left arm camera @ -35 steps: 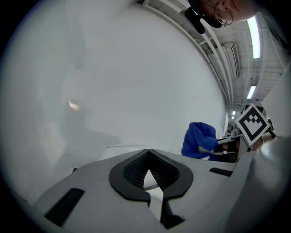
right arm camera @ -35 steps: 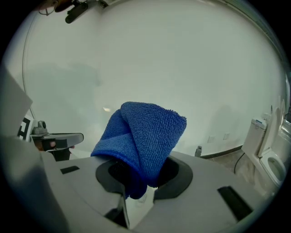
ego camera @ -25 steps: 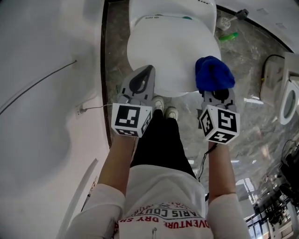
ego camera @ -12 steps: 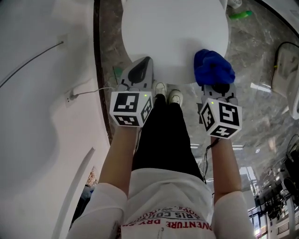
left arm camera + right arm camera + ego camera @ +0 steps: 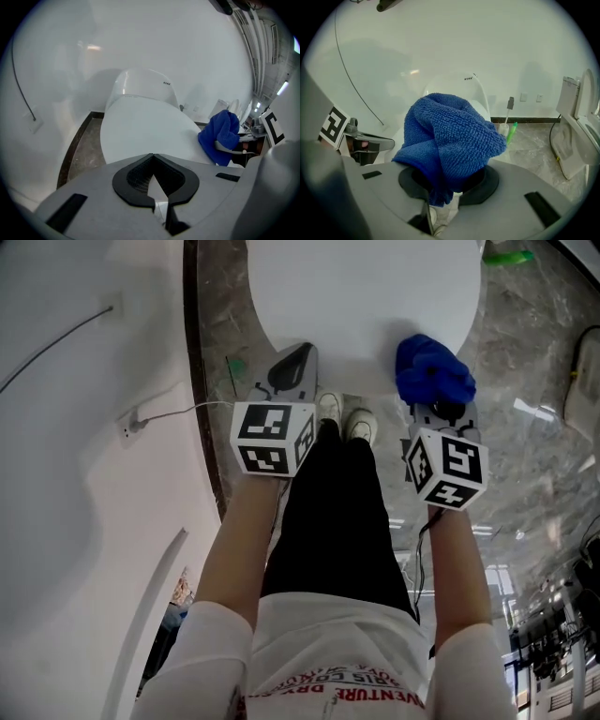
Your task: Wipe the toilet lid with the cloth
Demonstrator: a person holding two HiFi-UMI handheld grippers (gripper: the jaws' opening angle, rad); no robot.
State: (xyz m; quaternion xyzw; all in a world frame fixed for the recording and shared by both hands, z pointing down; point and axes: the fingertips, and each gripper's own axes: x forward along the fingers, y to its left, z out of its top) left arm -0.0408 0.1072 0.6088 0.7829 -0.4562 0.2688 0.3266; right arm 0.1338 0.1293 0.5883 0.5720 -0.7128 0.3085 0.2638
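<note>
The toilet lid (image 5: pixel 356 296) is cut off at top.

My white shoes (image 5: pixel 361 425) stand on the grey marbled floor (image 5: pixel 539 465). A green brush (image 5: pixel 511 132) stands by the white wall (image 5: pixel 84 521), where a thin cable (image 5: pixel 56 348) runs.

White T-shirt (image 5: pixel 319 634) with red lettering, black trousers (image 5: pixel 333 521), white shoes (image 5: pixel 361 425)

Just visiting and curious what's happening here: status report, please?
Left gripper jaws shut, empty. Right gripper shut on blue cloth, at toilet lid's front right edge. Lid closed, nothing on it.
</note>
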